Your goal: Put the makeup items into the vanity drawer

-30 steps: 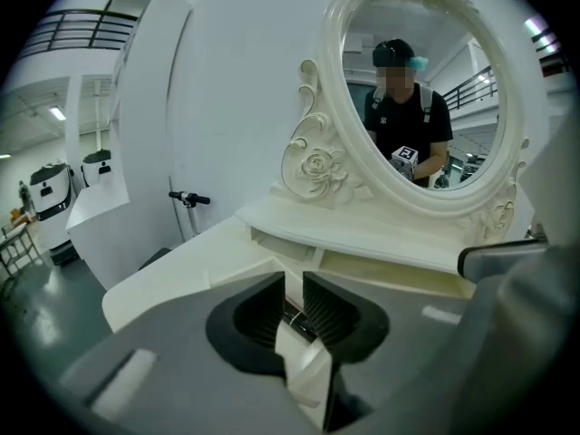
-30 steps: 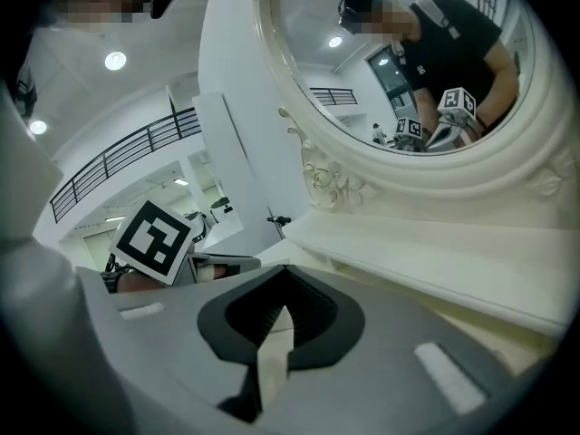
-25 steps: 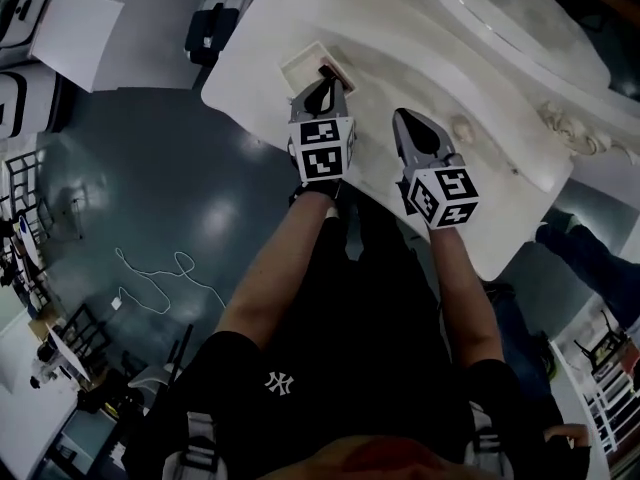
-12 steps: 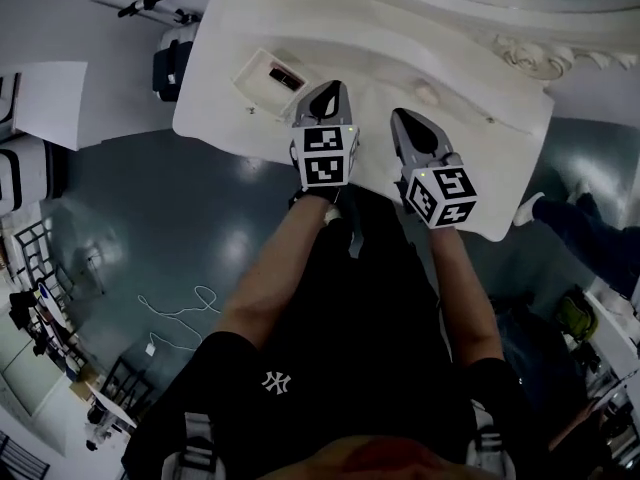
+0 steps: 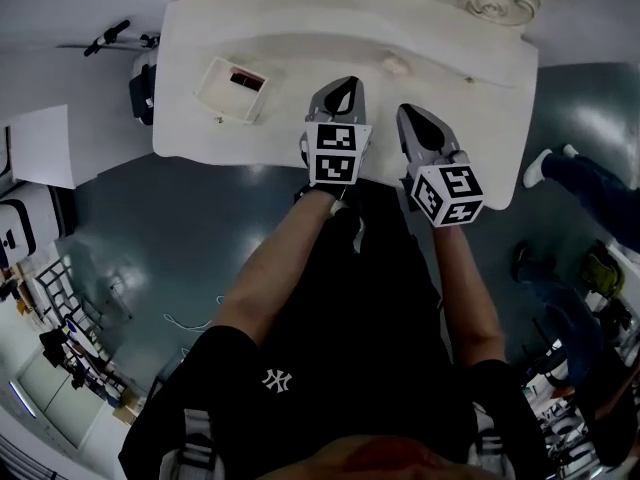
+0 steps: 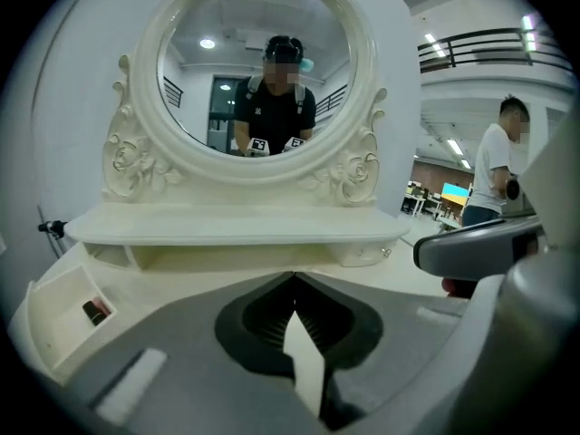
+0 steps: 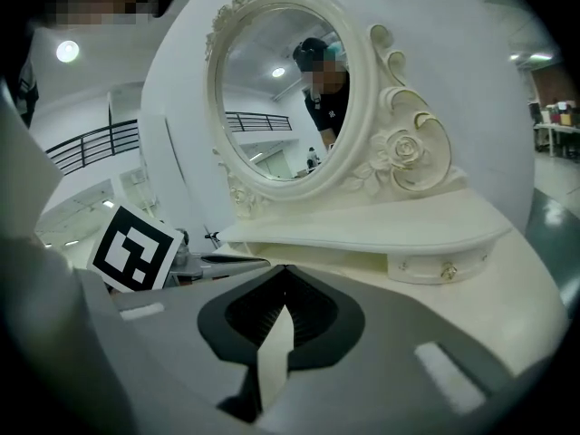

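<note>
**Poised over the vanity, nothing in hand: the pick-up step looks not yet begun.**
The white vanity [image 5: 190, 133] fills the top of the head view. Its open drawer [image 5: 212, 96] sits well left by the front edge, with a dark-red item [image 5: 245, 81] inside. The left gripper [image 5: 347, 83] and right gripper [image 5: 412, 113] hover side by side, jaws together and empty. Next they likely must part; bare tabletop lies ahead.

Black short-sleeved T-shirt [image 5: 330, 368]; small white logo [image 5: 277, 381] on chest; grey straps [image 5: 200, 446] at shoulders; left gripper [image 5: 347, 86], right gripper [image 5: 412, 116] grey, pointed; black-and-white marker cube [image 5: 336, 153] on each
</note>
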A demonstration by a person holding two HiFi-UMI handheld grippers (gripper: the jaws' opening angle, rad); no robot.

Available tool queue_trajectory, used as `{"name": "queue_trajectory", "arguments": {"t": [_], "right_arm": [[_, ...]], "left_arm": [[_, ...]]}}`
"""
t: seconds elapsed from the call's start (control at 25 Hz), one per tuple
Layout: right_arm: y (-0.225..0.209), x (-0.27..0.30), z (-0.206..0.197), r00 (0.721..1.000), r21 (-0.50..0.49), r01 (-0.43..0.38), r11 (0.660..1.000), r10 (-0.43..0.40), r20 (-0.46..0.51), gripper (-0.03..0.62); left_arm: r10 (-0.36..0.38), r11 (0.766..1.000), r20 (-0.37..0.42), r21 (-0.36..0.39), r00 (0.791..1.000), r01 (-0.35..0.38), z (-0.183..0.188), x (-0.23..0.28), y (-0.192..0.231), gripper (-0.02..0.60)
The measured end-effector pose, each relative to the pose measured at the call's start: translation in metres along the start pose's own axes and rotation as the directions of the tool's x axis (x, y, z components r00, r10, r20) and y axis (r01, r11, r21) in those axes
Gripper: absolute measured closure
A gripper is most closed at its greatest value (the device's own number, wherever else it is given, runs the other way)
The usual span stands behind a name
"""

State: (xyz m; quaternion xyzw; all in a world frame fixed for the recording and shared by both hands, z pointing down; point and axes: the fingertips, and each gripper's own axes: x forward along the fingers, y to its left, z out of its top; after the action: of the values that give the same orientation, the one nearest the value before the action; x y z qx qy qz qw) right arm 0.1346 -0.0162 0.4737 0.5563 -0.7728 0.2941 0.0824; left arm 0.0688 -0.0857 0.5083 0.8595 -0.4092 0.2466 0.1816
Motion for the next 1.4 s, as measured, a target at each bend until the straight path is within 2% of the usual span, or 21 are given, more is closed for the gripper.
{"name": "queue_trajectory", "arguments": {"t": [0.24,0.56,0.88,1.16,1.4], "right_arm": [[-0.02,-0.005,-0.008,0.999,0.041,0.04,0.998,-0.041,0.007,0.572],[-0.044,0.001,-0.02,0.998,0.088,0.065,0.994,-0.065,-0.002,0.572],[-0.066,0.007,-0.028,0.996,0.124,0.092,0.988,-0.091,-0.014,0.571],[-0.079,0.007,-0.029,0.994,0.139,0.111,0.984,-0.109,-0.022,0.572],[-0.085,0.006,-0.031,0.992,0.142,0.125,0.982,-0.122,-0.026,0.572]], "left_arm": [[-0.076,0.995,-0.021,0.058,0.997,0.077,-0.005,0.022,-0.027,0.544],[-0.165,0.976,-0.056,0.133,0.985,0.171,-0.013,0.057,-0.049,0.372],[-0.209,0.956,-0.071,0.193,0.975,0.219,-0.015,0.09,-0.063,0.277],[-0.214,0.948,-0.096,0.22,0.972,0.23,-0.017,0.111,-0.066,0.261],[-0.208,0.945,-0.108,0.236,0.972,0.228,-0.022,0.119,-0.067,0.281]]}}
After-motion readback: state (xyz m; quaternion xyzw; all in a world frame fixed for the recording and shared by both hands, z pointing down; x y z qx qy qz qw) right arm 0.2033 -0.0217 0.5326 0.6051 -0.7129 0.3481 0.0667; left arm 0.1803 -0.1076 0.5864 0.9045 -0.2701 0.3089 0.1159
